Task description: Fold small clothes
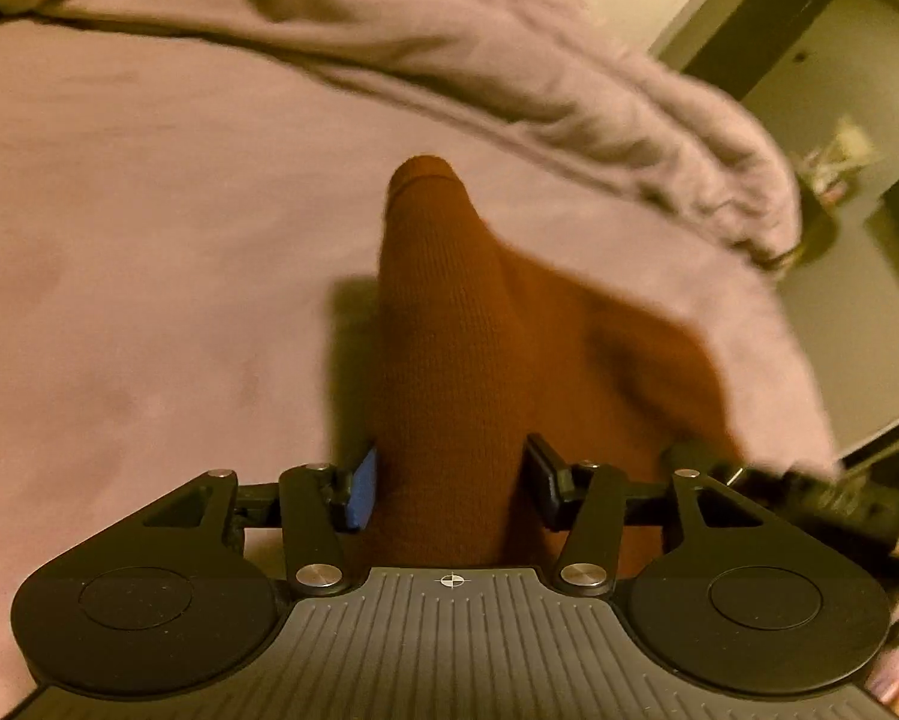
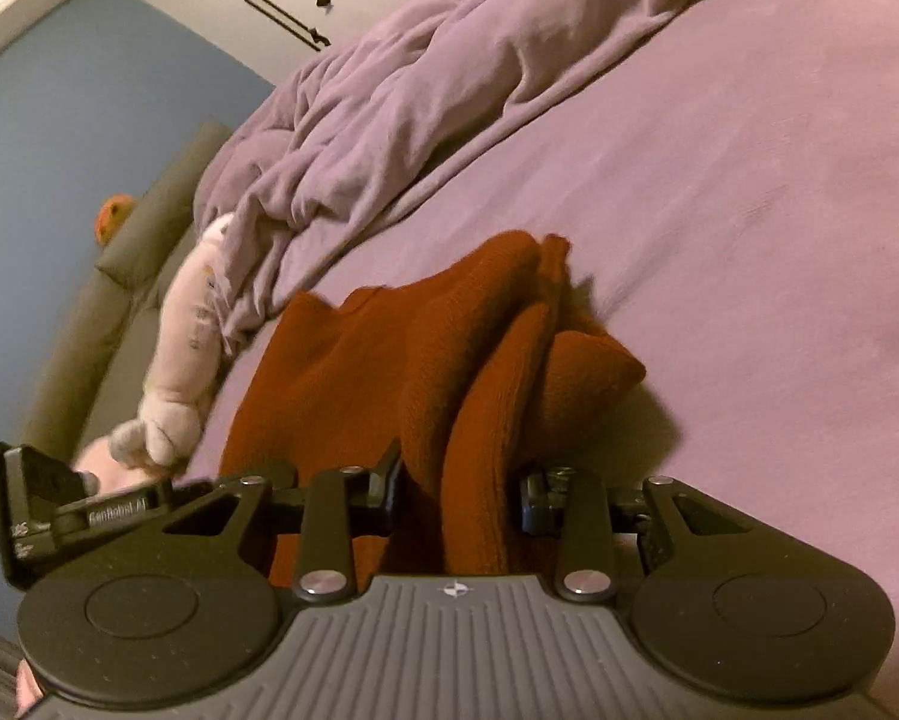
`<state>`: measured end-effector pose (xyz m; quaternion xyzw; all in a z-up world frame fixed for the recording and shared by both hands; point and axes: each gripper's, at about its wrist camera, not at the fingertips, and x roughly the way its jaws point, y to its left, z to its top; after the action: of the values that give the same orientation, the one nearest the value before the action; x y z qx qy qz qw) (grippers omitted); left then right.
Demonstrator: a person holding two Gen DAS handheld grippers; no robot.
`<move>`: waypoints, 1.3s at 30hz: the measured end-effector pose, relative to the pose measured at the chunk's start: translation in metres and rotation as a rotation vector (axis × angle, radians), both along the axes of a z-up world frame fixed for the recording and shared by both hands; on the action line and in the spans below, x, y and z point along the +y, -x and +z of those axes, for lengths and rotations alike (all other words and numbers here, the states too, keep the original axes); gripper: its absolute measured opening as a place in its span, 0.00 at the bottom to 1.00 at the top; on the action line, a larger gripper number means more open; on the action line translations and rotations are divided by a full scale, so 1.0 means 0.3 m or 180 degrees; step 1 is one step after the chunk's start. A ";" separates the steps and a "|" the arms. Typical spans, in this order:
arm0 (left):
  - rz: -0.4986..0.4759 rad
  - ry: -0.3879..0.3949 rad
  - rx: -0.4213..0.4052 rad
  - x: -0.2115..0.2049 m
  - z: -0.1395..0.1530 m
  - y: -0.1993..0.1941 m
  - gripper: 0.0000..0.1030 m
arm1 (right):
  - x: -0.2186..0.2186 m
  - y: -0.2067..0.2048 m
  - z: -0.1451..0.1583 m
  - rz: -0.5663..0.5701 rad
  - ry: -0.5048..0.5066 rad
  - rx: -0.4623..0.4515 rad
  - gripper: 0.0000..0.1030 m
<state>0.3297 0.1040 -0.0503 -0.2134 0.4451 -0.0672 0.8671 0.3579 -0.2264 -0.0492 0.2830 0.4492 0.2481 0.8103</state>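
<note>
In the left wrist view, the left gripper (image 1: 449,480) is seen closed partway on a rust-brown knitted garment (image 1: 443,330); a thick fold of the knit is pinched between the blue pad (image 1: 362,489) on one side and the black pad on the other, and is drawn up off the bed. In the right wrist view, the right gripper (image 2: 458,489) is likewise clamped, a little narrower, on a bunched fold of the same garment (image 2: 485,384), whose cloth fills the gap between the jaws. Part of the left gripper's body is seen at the lower left edge of that view, where pale lettering is carried, too blurred to be read with certainty. The rest of the garment is spread beyond the fingers on the mauve bed sheet (image 2: 749,210). Just beside it a pale stuffed toy (image 2: 179,348) is laid. Farther off, a crumpled mauve duvet (image 2: 389,90) is heaped across the bed. No containers are seen.
</note>
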 end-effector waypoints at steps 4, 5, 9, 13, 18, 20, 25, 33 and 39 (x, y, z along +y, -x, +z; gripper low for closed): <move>-0.0019 -0.0429 -0.0391 0.050 0.080 0.087 0.54 | -0.009 0.029 0.032 -0.0204 0.0342 -0.0064 0.43; -0.0001 -0.0517 -0.0499 0.054 0.103 0.091 0.56 | -0.016 0.038 0.055 -0.0247 0.0474 -0.0158 0.44; 0.0056 -0.0476 -0.0724 0.026 0.139 0.040 0.65 | 0.025 0.041 0.156 -0.0492 0.0909 -0.0618 0.44; 0.0222 -0.0238 -0.0647 -0.035 0.069 -0.018 0.68 | 0.153 0.011 0.197 -0.0290 0.0928 -0.0841 0.41; 0.0293 -0.0660 -0.0579 -0.130 -0.068 -0.051 0.78 | 0.312 -0.030 0.060 0.0074 0.1720 -0.0848 0.22; 0.0265 -0.0784 -0.0662 -0.149 -0.100 -0.047 0.82 | 0.332 -0.008 0.004 0.0146 0.2231 -0.1100 0.21; 0.0194 -0.0842 -0.0640 -0.135 -0.027 0.042 0.80 | 0.296 0.054 0.076 0.0008 0.2106 -0.1084 0.21; 0.0331 -0.0579 -0.0400 -0.085 -0.072 0.202 0.94 | 0.275 0.418 0.071 0.0090 0.2120 -0.1265 0.21; 0.0428 -0.0795 -0.0262 -0.106 -0.024 0.232 0.99 | 0.336 0.424 0.082 0.0218 0.2528 -0.1306 0.22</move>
<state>0.2603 0.0723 -0.0575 -0.1303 0.3987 0.0383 0.9070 0.2306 -0.1256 -0.0246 -0.1203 0.3487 0.1341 0.9198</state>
